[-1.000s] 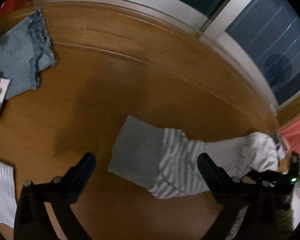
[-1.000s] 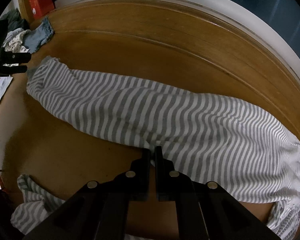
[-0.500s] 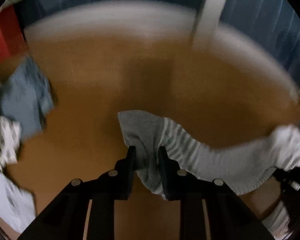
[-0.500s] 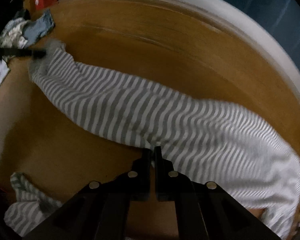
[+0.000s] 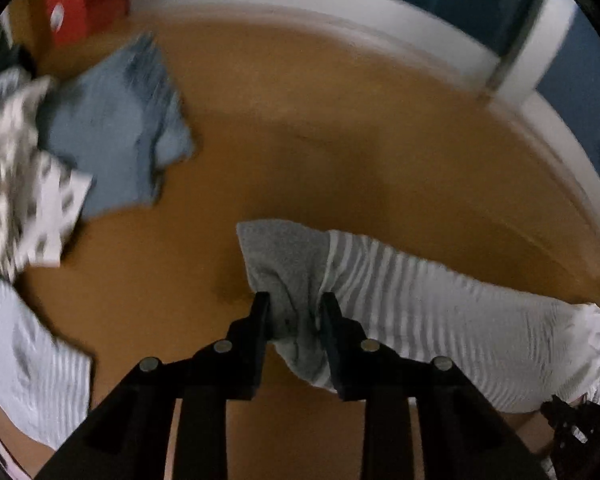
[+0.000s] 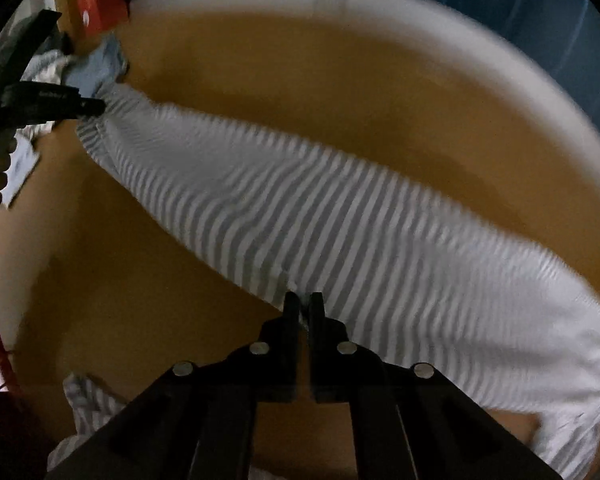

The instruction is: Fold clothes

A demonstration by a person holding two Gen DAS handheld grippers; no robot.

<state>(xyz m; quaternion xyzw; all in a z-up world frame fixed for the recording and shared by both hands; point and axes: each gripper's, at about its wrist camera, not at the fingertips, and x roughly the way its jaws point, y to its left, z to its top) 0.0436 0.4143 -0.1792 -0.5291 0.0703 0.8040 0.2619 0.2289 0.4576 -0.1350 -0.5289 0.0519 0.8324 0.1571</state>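
In the left wrist view, a soft striped garment (image 5: pixel 440 304), grey-and-white ribbed knit with a plain grey cuff (image 5: pixel 288 264), is stretched across the smooth brown wooden table (image 5: pixel 320 140) from the centre toward 4 o'clock. The bunched cuff is gripped between the jaws of the left gripper (image 5: pixel 292 308), which are opening slightly. At 9 o'clock, blue denim (image 5: pixel 116 132) and a patterned white cloth (image 5: pixel 28 184) are seen, blurred.

In the right wrist view, the long tapering garment (image 6: pixel 320 208) is spread from 10 to 4 o'clock. Its lower edge is pinched by the right gripper (image 6: pixel 304 304), clenched almost completely.
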